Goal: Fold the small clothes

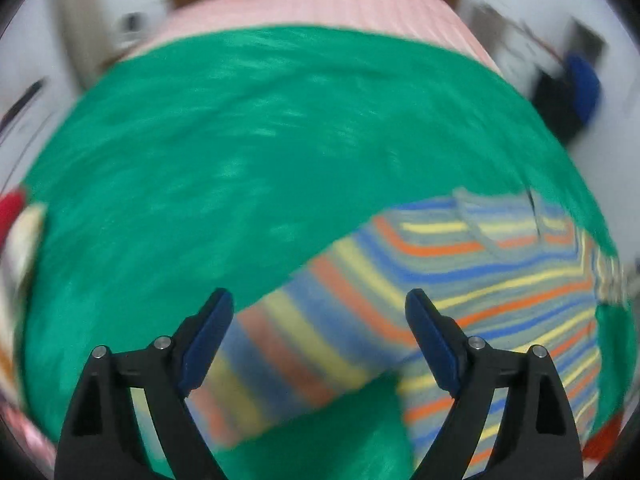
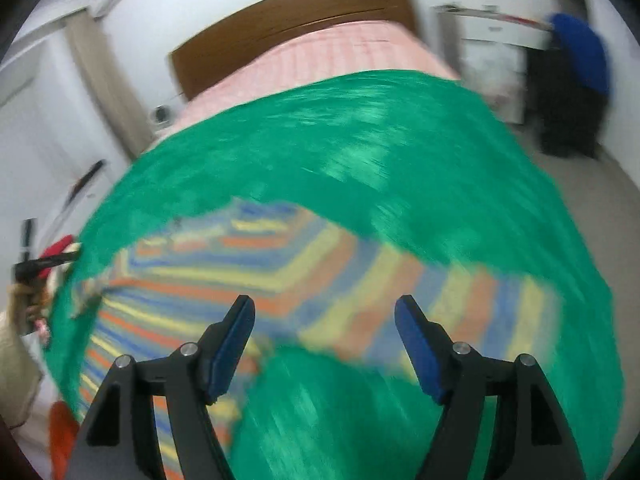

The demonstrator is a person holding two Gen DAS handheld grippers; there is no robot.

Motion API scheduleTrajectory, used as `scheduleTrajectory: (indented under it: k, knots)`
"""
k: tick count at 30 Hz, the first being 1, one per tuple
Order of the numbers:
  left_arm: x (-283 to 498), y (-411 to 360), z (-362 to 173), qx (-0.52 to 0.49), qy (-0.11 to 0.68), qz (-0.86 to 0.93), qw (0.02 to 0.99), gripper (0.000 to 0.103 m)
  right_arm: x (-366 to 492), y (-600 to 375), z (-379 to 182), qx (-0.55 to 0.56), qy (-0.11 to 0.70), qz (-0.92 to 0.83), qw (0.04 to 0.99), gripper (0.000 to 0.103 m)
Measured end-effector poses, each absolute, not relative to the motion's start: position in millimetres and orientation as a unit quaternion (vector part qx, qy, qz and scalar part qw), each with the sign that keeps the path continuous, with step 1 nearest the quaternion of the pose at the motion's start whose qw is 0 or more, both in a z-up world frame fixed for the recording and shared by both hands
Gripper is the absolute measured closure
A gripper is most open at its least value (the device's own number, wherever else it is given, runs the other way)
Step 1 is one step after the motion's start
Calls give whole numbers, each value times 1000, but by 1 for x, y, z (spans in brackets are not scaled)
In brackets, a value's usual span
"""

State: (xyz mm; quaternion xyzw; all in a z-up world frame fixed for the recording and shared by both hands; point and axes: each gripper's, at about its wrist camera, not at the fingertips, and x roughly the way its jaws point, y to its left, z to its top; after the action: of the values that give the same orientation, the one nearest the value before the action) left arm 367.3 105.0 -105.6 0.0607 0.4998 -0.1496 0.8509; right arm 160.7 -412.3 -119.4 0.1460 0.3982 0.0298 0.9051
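Note:
A small striped top [image 1: 480, 280] in blue, orange and yellow lies spread on a green cloth [image 1: 240, 160] over a bed. In the left wrist view its left sleeve [image 1: 288, 336] runs out between my fingers. My left gripper [image 1: 320, 300] is open and empty just above that sleeve. In the right wrist view the same top [image 2: 240, 264] lies with its right sleeve [image 2: 460, 304] stretched out to the right. My right gripper [image 2: 325, 306] is open and empty above the sleeve near the armpit. Both views are blurred by motion.
The green cloth [image 2: 440, 152] covers a bed with a pink striped cover [image 2: 340, 52] and a brown headboard [image 2: 288, 12]. A dark chair with a blue item [image 2: 580, 52] stands at the right. Red and cream things [image 2: 56, 252] lie at the left edge.

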Motion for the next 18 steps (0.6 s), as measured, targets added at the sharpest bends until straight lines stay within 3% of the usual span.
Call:
scheduleTrajectory:
  k: [6, 11, 13, 14, 15, 16, 18]
  knots:
    - [428, 34, -159, 149, 526, -194, 815, 18, 301, -384, -142, 80, 473, 125, 869, 31]
    - [442, 13, -194, 206, 538, -217, 788, 17, 363, -354, -172, 21, 503, 177, 846, 31]
    - [444, 9, -196, 185, 546, -233, 783, 46, 385, -339, -191, 3, 517, 184, 836, 31]
    - [444, 7, -195, 171, 552, -244, 778, 86, 391, -335, -198, -2, 523, 184, 832, 31]
    - [442, 0, -193, 182, 546, -246, 780, 100, 399, -328, -211, -8, 538, 177, 824, 31]
    - [437, -9, -191, 224, 524, -227, 790, 100, 404, -323, -221, -14, 553, 167, 816, 31]
    - [432, -21, -189, 274, 492, -200, 802, 100, 403, -316, -220, -32, 548, 154, 822, 73]
